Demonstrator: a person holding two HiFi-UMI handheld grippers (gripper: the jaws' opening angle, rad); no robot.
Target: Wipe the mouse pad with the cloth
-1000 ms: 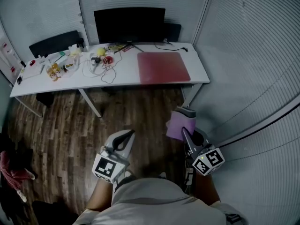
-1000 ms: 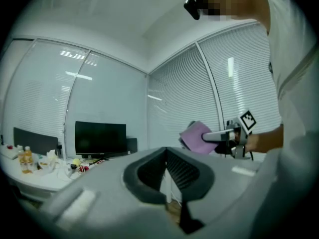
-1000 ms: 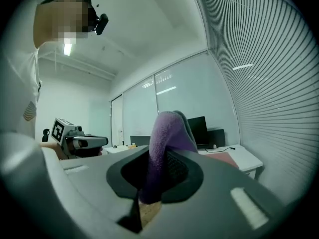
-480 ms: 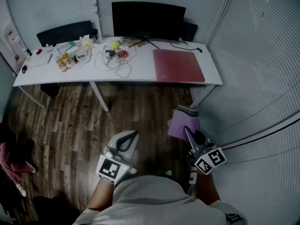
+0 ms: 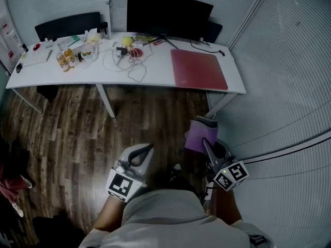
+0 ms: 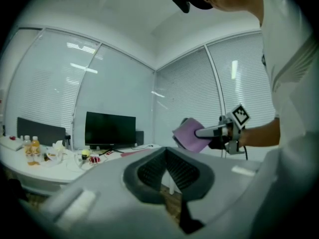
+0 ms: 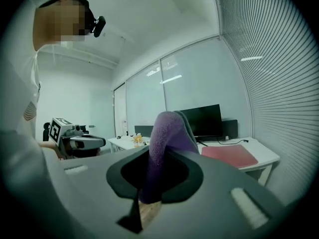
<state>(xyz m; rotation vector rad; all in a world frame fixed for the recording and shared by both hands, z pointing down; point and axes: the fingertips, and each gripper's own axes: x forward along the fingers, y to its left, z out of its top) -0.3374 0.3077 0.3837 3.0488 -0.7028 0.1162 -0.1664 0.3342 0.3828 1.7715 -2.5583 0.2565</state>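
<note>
The red mouse pad (image 5: 198, 69) lies flat on the right end of the white desk (image 5: 155, 72), well ahead of me; it also shows in the right gripper view as a red mouse pad (image 7: 229, 155). My right gripper (image 5: 205, 138) is shut on a purple cloth (image 5: 197, 138), which stands up between the jaws as a folded purple cloth (image 7: 167, 140). My left gripper (image 5: 136, 156) hangs low over the wood floor, shut with nothing in it (image 6: 167, 169). Both grippers are held close to my body, far from the desk.
A black monitor (image 5: 168, 15) stands at the desk's back edge. Bottles, a yellow ball, cables and small items (image 5: 103, 50) crowd the desk's left half. A dark chair (image 5: 67, 26) sits behind. Blinds-covered glass walls (image 5: 289, 76) close off the right side. Desk legs (image 5: 106, 105) stand on the wood floor.
The desk has slid slightly in the head view as my head turned. Both grippers keep their places near my body, and the cloth stays held.
</note>
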